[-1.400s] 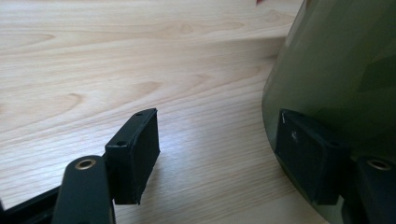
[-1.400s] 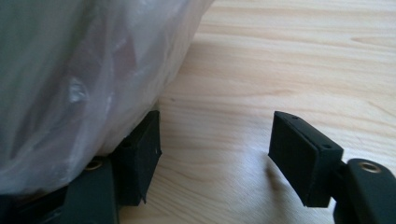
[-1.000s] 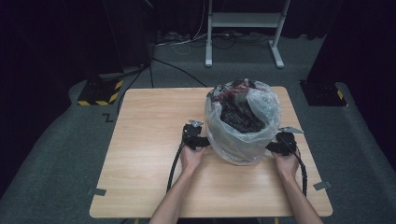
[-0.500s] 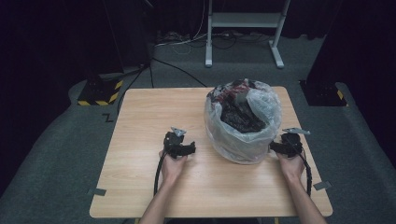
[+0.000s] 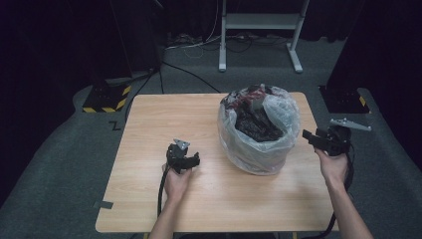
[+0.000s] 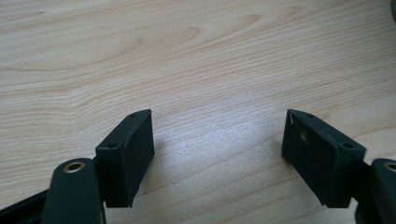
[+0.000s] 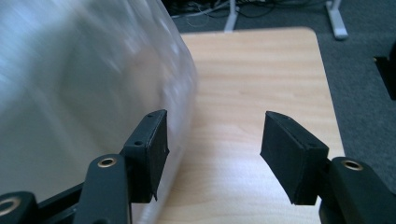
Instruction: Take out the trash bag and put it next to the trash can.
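A clear plastic bag (image 5: 259, 132) stuffed with dark material stands upright on the right half of the wooden table (image 5: 164, 119). Its top gapes open, with something red at the rim. My left gripper (image 5: 190, 160) rests low over the table, well to the left of the bag. It is open, its jaws have just been closing a little, and bare wood lies between them (image 6: 217, 154). My right gripper (image 5: 309, 135) is held in the air just right of the bag, open, its jaws just closing with nothing between them (image 7: 212, 149). The bag's wall (image 7: 84, 93) is blurred beside its left jaw.
A white metal stand (image 5: 259, 22) and cables lie on the floor behind the table. A yellow-and-black striped block (image 5: 105, 98) sits at the far left, and a dark box (image 5: 346, 99) at the far right. Bare wood stretches left of and in front of the bag.
My left gripper has slid left, away from the bag's side. My right gripper has lifted off the table and drawn slightly away from the bag to the right.
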Demonstrator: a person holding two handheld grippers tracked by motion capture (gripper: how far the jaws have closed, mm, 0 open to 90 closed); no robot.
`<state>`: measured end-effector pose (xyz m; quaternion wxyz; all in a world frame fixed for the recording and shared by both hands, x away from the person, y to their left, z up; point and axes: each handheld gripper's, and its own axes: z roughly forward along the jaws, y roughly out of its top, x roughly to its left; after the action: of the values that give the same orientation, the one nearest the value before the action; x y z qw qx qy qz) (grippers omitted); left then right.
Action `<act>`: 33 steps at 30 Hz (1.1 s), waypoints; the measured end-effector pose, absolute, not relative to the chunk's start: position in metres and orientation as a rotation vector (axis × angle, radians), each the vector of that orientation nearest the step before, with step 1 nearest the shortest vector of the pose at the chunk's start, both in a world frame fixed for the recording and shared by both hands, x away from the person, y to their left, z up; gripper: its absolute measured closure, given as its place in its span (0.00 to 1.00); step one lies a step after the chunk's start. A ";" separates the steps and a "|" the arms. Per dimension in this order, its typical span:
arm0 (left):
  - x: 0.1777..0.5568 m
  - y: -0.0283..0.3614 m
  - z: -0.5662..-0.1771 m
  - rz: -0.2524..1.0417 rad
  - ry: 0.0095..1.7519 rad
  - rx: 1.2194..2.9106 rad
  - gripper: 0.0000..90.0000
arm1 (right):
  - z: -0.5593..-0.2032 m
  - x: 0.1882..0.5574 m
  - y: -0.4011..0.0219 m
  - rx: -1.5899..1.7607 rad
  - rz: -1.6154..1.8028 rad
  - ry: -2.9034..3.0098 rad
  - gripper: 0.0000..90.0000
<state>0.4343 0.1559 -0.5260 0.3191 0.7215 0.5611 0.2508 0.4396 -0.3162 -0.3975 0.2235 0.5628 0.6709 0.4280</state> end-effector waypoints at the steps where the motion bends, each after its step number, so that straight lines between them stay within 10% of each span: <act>1: 0.434 0.156 -0.526 0.658 1.476 1.896 0.28 | -0.390 0.440 -0.315 1.544 1.190 1.859 0.45; 14: 0.434 0.156 -0.526 0.657 1.474 1.895 0.29 | -0.300 0.449 -0.258 1.269 1.287 2.002 0.44; 25: 0.434 0.156 -0.526 0.656 1.474 1.894 0.29 | -0.308 0.492 -0.202 1.277 1.082 2.174 0.42; 33: 0.434 0.156 -0.526 0.655 1.474 1.896 0.29 | -0.320 0.504 -0.204 1.305 1.024 2.231 0.82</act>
<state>0.4343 0.1561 -0.5260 0.3204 0.7215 0.5610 0.2491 0.5042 -0.2037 -0.3199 0.1801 0.4617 0.7894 0.3622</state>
